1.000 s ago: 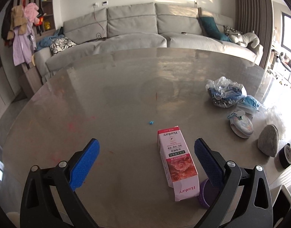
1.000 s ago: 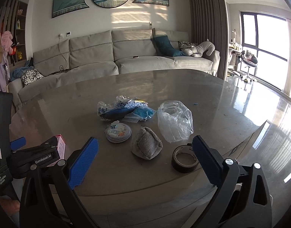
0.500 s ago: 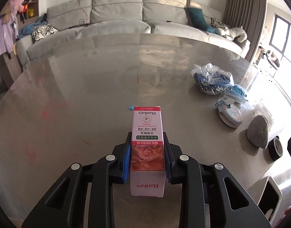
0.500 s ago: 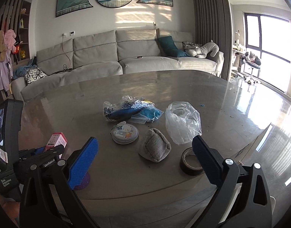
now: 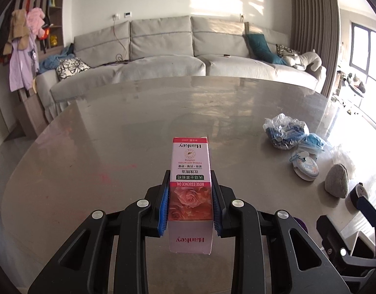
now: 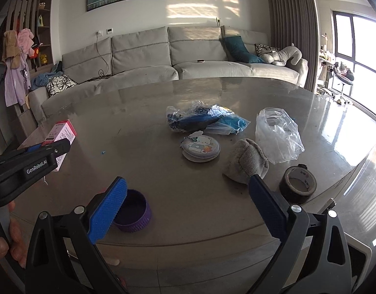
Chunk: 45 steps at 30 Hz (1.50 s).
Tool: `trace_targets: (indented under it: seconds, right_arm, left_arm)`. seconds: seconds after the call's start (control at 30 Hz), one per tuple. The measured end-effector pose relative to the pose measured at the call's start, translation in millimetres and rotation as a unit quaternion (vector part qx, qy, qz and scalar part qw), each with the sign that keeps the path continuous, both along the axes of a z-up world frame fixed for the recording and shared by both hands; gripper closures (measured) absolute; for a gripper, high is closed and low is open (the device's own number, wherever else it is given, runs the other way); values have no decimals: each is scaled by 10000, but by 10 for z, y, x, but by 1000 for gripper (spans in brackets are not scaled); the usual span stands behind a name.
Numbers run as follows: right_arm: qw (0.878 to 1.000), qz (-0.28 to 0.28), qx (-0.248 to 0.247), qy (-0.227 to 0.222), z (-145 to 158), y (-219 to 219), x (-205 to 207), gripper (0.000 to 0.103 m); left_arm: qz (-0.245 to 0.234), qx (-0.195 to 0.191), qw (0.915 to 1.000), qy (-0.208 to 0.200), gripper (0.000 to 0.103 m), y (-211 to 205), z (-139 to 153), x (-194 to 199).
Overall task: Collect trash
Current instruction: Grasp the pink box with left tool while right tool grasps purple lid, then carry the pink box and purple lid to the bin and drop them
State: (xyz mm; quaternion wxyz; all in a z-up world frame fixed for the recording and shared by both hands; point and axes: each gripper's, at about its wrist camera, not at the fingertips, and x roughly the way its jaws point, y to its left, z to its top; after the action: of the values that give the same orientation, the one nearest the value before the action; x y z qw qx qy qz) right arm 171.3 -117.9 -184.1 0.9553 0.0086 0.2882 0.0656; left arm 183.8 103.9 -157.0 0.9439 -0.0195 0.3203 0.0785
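Pink carton point(image 5: 190, 191) clamped in left tool point(image 5: 190, 196) (lifted off table); right tool point(image 6: 185, 208) gapes, holding nothing.

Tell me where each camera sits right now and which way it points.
Left wrist: on the left tongs, facing the sofa across the table; own fingers clamp the pink box.
Right wrist: on the right tongs, open, facing the same sofa over the purple cap and tape roll; a hand shows at left.
Shared: both show the box, cartoon tin, grey pouch and each other's tongs.
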Motion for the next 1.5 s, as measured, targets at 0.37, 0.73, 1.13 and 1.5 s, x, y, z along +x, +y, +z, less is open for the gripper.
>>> trace_targets:
  seconds: [0.37,0.73,1.13,1.5]
  right_arm:
    - [9995,269,-91,121,-183,341,19,4]
    - [9976,586,-294,243,-223,490,-4,56]
    - [9977,500,-307,-332,297,429,-86,56]
    - [9977,70,-320,-595,544,65,-222,56]
  left_arm:
    - [55,14,10000,-9,75,182,-24,-1]
    - [91,58,9999,-23,74,222,-68,-32]
    - [38,28,10000,-52,74,168,-55,-58]
    - [-464,77,9988,-128,74,-235,35,-107]
